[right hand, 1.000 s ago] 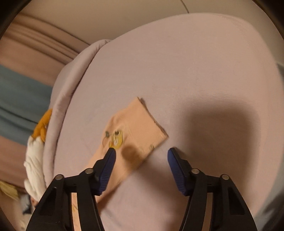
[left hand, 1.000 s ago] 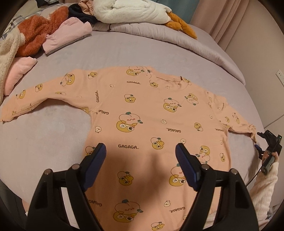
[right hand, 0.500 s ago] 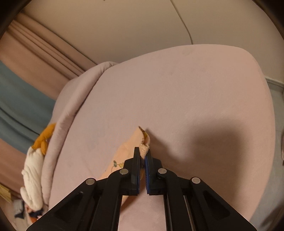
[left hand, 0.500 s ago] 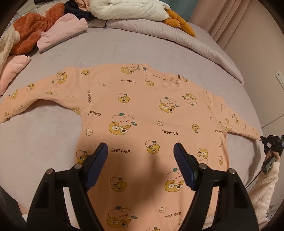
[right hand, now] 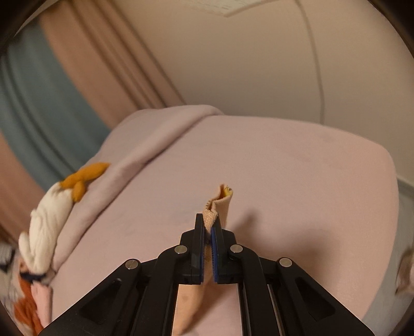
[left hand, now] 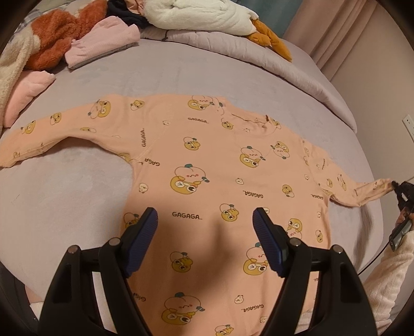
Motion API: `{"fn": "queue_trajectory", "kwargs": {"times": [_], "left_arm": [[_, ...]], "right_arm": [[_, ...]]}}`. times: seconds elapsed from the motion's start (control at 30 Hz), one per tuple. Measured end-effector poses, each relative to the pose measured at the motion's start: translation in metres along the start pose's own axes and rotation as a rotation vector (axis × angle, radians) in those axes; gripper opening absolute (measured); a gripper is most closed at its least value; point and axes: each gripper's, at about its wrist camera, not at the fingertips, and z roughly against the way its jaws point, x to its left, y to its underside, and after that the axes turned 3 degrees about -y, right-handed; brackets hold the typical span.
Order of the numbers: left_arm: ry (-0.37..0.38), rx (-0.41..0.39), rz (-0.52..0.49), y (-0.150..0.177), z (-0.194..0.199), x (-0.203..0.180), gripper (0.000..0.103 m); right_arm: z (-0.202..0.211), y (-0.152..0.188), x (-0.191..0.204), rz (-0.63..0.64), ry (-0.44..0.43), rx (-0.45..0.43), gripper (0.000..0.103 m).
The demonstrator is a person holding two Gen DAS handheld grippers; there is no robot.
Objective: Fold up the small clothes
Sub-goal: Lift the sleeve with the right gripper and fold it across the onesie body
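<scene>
A small peach long-sleeved top (left hand: 207, 175) printed with cartoon ducks lies flat on the lilac bed (left hand: 64, 196), both sleeves spread out. My left gripper (left hand: 205, 219) hovers open over its lower body, with nothing between the fingers. At the far right of the left wrist view, my right gripper (left hand: 396, 187) pinches the right sleeve's cuff (left hand: 380, 184) and holds it off the bed. In the right wrist view the right gripper (right hand: 209, 224) is shut on that cuff (right hand: 220, 204), which sticks up between the pads.
Piled along the bed's far edge are a folded pink garment (left hand: 103, 44), a rust fluffy item (left hand: 57, 33), a white plush toy (left hand: 196, 15) with orange feet, and a rolled lilac duvet (left hand: 284, 67). Curtains (right hand: 85, 77) and a wall lie beyond. A person's cream sleeve (left hand: 388, 279) shows at right.
My right gripper closed on the right sleeve's cuff and lifted it off the bed, tilting up toward the wall. The left gripper stayed open over the top's body.
</scene>
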Motion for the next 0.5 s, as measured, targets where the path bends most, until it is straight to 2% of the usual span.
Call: {"fn": "queue_trajectory", "kwargs": {"times": [0.5], "left_arm": [[-0.023, -0.050, 0.047, 0.004, 0.022, 0.018, 0.075]], "right_arm": [[0.000, 0.027, 0.105, 0.252, -0.165, 0.041, 0.006]]}}
